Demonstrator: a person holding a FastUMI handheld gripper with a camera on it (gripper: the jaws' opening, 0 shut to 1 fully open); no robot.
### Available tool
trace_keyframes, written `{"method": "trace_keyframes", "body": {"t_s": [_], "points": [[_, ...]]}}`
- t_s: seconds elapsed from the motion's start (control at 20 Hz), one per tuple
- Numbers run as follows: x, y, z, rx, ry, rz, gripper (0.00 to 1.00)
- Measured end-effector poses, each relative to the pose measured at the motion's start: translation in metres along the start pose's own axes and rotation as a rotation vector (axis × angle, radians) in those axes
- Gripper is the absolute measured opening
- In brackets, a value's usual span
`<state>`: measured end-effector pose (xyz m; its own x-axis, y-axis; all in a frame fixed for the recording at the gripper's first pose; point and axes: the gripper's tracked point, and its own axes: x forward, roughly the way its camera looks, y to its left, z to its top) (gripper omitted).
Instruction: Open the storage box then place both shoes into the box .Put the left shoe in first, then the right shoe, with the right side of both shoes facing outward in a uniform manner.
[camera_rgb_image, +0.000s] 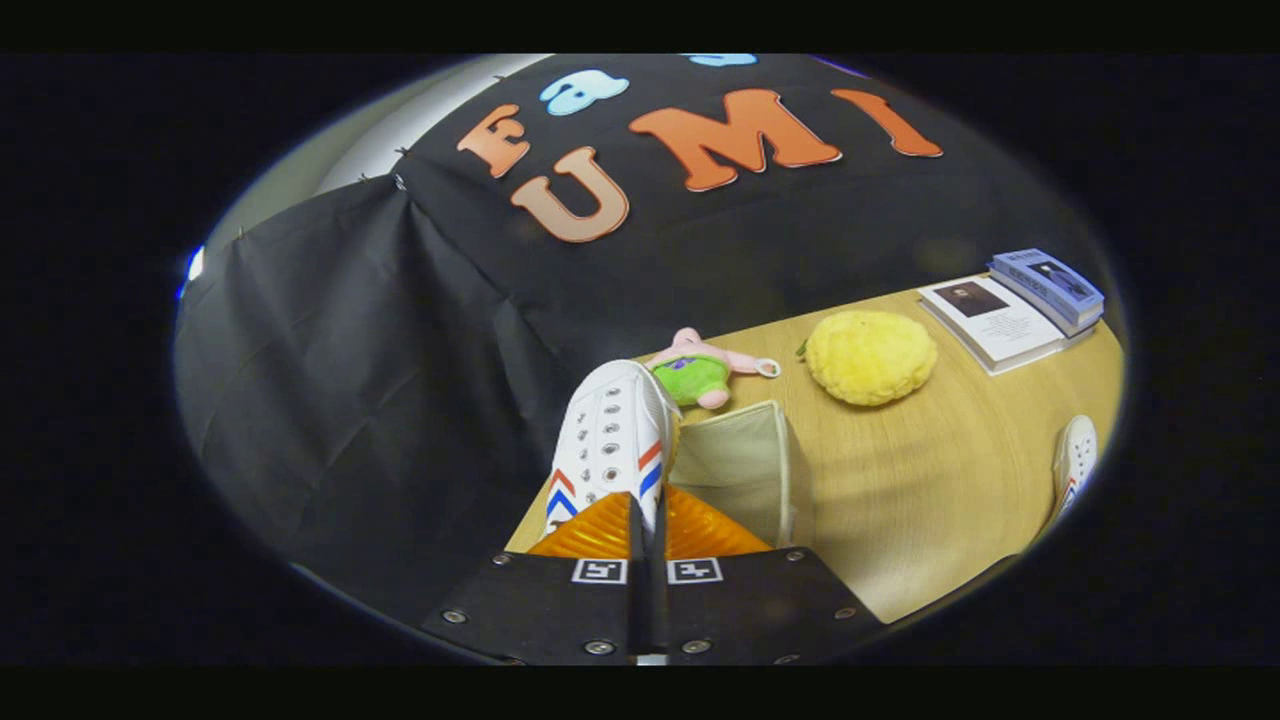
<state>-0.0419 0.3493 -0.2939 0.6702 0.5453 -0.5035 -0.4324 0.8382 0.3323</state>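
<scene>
My gripper (647, 525) is shut on a white shoe (610, 440) with red and blue chevron stripes, pinching its rim near the heel. The shoe points away from the fingers, toe up, held in the air above the table's near corner. Just right of it, beyond the fingers, stands the open beige storage box (740, 465), its inside showing. A second white shoe (1075, 460) with the same stripes lies on the wooden table far to the right of the box.
On the wooden table (930, 480) beyond the box lie a pink and green plush toy (700, 372) and a yellow fuzzy ball (868, 356). Two books (1010, 305) sit at the far right. Black cloth walls close the booth behind and to the left.
</scene>
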Motion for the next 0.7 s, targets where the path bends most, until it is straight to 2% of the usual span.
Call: {"method": "trace_keyframes", "body": {"t_s": [0.3, 0.55, 0.6, 0.65, 0.7], "points": [[0.027, 0.013, -0.034, -0.013, 0.05, -0.044, 0.0], [0.023, 0.016, -0.047, -0.062, 0.099, -0.062, 0.02], [0.021, 0.022, -0.047, -0.062, 0.104, -0.038, 0.03], [0.018, 0.029, -0.045, -0.068, 0.098, -0.022, 0.07], [0.017, 0.029, -0.043, -0.088, 0.104, -0.02, 0.19]]}}
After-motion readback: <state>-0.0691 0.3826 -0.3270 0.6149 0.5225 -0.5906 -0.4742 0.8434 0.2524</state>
